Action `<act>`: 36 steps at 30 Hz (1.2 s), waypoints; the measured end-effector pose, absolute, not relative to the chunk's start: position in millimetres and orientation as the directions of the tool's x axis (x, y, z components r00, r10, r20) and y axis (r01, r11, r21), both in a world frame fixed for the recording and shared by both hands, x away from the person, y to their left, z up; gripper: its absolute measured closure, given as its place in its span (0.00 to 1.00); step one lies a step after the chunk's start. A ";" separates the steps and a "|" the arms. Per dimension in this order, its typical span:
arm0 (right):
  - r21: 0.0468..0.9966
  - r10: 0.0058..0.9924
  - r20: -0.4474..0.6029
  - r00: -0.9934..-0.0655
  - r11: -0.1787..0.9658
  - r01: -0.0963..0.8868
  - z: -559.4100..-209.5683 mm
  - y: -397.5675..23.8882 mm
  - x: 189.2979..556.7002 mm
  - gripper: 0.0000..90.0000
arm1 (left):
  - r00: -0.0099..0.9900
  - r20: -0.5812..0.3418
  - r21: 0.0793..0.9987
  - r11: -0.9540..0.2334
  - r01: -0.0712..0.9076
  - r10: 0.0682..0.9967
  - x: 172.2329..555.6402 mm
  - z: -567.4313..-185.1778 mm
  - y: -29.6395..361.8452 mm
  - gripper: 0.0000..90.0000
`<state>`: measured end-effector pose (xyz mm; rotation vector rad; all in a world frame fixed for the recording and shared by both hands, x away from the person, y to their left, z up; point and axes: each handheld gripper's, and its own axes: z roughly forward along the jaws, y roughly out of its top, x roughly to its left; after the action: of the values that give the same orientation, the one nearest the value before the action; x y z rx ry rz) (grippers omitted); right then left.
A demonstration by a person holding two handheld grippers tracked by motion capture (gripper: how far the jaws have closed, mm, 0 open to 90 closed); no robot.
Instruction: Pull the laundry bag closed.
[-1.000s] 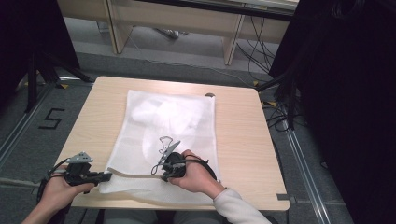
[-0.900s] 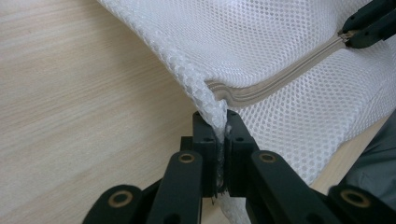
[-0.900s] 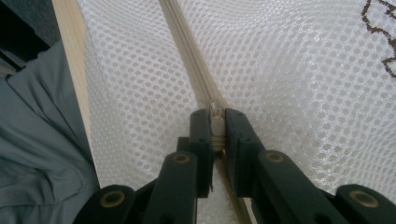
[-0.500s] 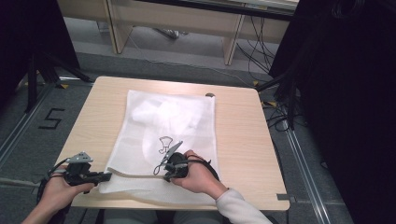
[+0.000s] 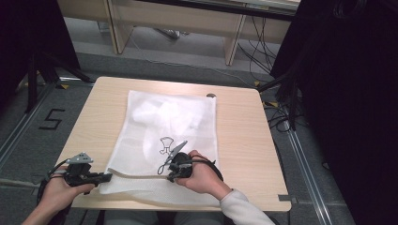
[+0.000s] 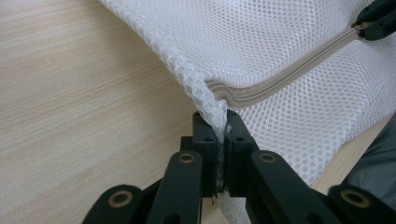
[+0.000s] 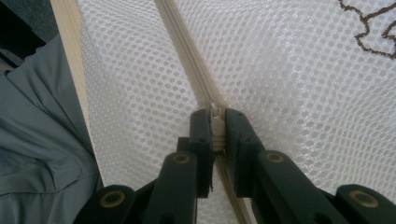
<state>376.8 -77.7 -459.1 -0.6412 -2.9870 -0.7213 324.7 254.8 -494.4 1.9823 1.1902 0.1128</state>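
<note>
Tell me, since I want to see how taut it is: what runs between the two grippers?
The beige zipper of the white mesh bag, from the left gripper to the right gripper, in the high view.

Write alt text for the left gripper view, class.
The left gripper has its two black jaws shut on the corner of a white mesh laundry bag, beside the end of its beige zipper. The bag lies on a light wooden table.

White mesh laundry bag (image 5: 169, 136): flat on table, beige zipper (image 5: 136, 176) along its 6 o'clock edge.
</note>
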 end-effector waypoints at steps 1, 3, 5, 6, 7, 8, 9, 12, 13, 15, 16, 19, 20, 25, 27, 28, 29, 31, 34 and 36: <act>0.441 0.386 0.093 -0.918 0.810 0.386 -459.0 -78.1 377.0 0.92 | 0.541 -0.312 0.670 -0.223 0.708 0.781 323.9 -494.2 254.2 0.95; 0.445 0.382 0.098 -0.919 0.809 0.384 -458.5 -79.0 377.1 0.92 | 0.551 -0.307 0.673 -0.233 0.702 0.776 324.6 -494.4 254.6 0.95; 0.444 0.390 0.099 -0.916 0.806 0.391 -458.0 -80.4 376.7 0.92 | 0.551 -0.310 0.673 -0.231 0.703 0.775 324.6 -494.3 254.5 0.95; 0.448 0.386 0.102 -0.917 0.805 0.388 -458.3 -80.8 376.9 0.92 | 0.551 -0.310 0.673 -0.231 0.703 0.775 324.5 -494.4 254.5 0.95; 0.448 0.384 0.103 -0.917 0.806 0.388 -458.2 -81.0 376.9 0.92 | 0.553 -0.311 0.672 -0.233 0.703 0.773 324.7 -494.3 254.5 0.95; 0.447 0.384 0.102 -0.918 0.806 0.387 -458.2 -81.1 376.8 0.92 | 0.553 -0.311 0.672 -0.232 0.703 0.773 324.6 -494.3 254.5 0.95; 0.446 0.385 0.102 -0.917 0.806 0.388 -458.1 -81.1 376.6 0.92 | 0.554 -0.310 0.673 -0.233 0.702 0.773 324.6 -494.3 254.5 0.95; 0.441 0.388 0.105 -0.916 0.807 0.392 -458.0 -81.1 376.5 0.92 | 0.555 -0.308 0.671 -0.237 0.702 0.773 324.5 -494.0 254.5 0.95; 0.436 0.390 0.104 -0.915 0.809 0.394 -458.0 -81.2 376.5 0.92 | 0.554 -0.307 0.671 -0.237 0.703 0.774 324.4 -494.1 254.4 0.95; 0.437 0.384 0.106 -0.917 0.810 0.390 -457.8 -81.7 376.8 0.92 | 0.554 -0.308 0.671 -0.236 0.703 0.773 324.4 -494.0 254.4 0.95; 0.435 0.388 0.110 -0.915 0.809 0.395 -457.5 -81.8 376.7 0.92 | 0.554 -0.308 0.671 -0.236 0.703 0.773 324.4 -493.9 254.3 0.95; 0.434 0.396 0.115 -0.911 0.805 0.405 -457.2 -82.1 376.4 0.92 | 0.548 -0.309 0.687 -0.216 0.694 0.778 324.0 -495.2 253.1 0.95; 0.436 0.391 0.116 -0.913 0.806 0.401 -457.4 -82.5 376.9 0.92 | 0.548 -0.309 0.685 -0.217 0.695 0.777 323.9 -494.9 253.2 0.95; 0.440 0.408 0.138 -0.902 0.791 0.425 -458.5 -84.7 378.4 0.92 | 0.546 -0.315 0.686 -0.211 0.696 0.776 323.9 -494.8 252.9 0.95; 0.441 0.407 0.147 -0.901 0.788 0.428 -459.1 -86.2 379.5 0.92 | 0.548 -0.315 0.673 -0.225 0.705 0.775 323.9 -493.6 253.6 0.95; 0.441 0.416 0.145 -0.898 0.785 0.435 -458.7 -86.9 379.5 0.92 | 0.544 -0.319 0.682 -0.211 0.700 0.777 323.6 -494.6 252.6 0.95; 0.440 0.415 0.147 -0.898 0.786 0.435 -458.5 -87.3 379.5 0.92 | 0.545 -0.318 0.685 -0.209 0.698 0.776 323.8 -494.8 252.4 0.95; 0.444 0.411 0.153 -0.899 0.783 0.434 -458.2 -88.0 379.5 0.92 | 0.547 -0.321 0.676 -0.217 0.704 0.773 324.0 -494.2 253.3 0.95; 0.442 0.417 0.158 -0.895 0.781 0.442 -459.1 -89.0 379.0 0.92 | 0.546 -0.320 0.674 -0.218 0.705 0.774 323.9 -493.9 253.1 0.95; 0.441 0.419 0.157 -0.894 0.780 0.443 -459.9 -89.1 378.8 0.92 | 0.544 -0.323 0.682 -0.208 0.701 0.775 323.8 -494.7 252.2 0.95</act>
<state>378.8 -89.1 -459.9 -0.7069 -2.9167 -0.7425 323.8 252.2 -494.7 1.9516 1.1963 0.1127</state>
